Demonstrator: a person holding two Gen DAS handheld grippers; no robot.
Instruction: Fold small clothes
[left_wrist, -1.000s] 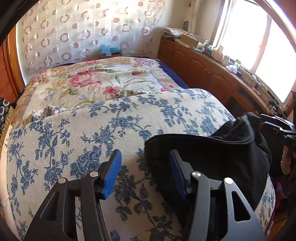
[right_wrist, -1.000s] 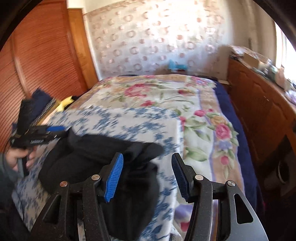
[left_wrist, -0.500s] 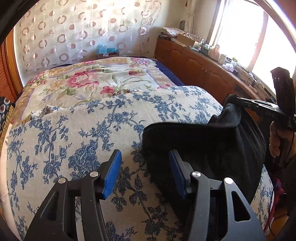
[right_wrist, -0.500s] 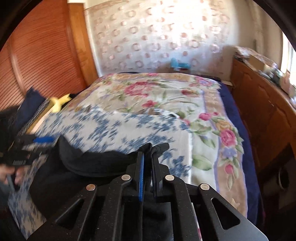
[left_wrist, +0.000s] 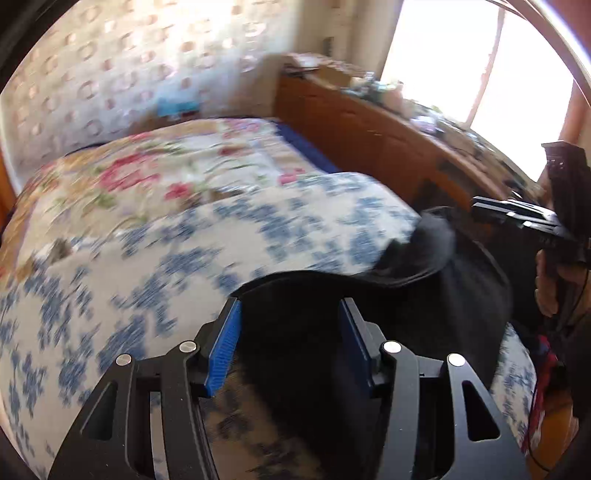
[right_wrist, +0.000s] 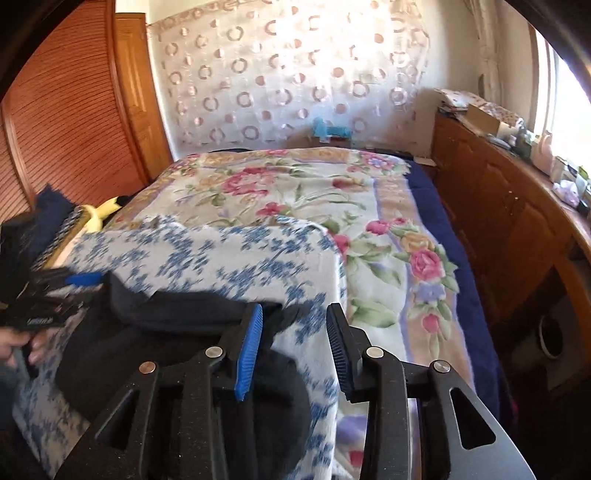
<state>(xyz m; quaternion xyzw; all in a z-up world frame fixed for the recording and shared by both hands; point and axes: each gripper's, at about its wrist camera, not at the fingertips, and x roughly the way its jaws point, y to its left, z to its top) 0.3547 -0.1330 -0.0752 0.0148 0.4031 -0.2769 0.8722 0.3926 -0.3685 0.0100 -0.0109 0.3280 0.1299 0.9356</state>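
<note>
A black garment (left_wrist: 424, 295) lies on the blue-flowered sheet (left_wrist: 147, 266) at the near end of the bed. My left gripper (left_wrist: 290, 332) hovers open over the garment's left edge; the dark cloth shows in the gap, and the pads do not press on it. In the right wrist view the same black garment (right_wrist: 166, 332) spreads to the left. My right gripper (right_wrist: 295, 347) has its jaws opening, and the garment's corner (right_wrist: 291, 314) lies just past its left pad, free of both. Each gripper also shows in the other's view: the right gripper (left_wrist: 517, 218), the left gripper (right_wrist: 55, 295).
A rose-patterned blanket (right_wrist: 295, 184) covers the far bed. A wooden cabinet (right_wrist: 517, 221) with clutter runs along the right, under a bright window. A slatted wooden door (right_wrist: 66, 129) stands left, with a dark blue and yellow pile (right_wrist: 85, 214) beside the bed.
The right gripper closed on the garment's corner half a second ago and has now parted its jaws off it. The left gripper has shifted right, over the garment's edge.
</note>
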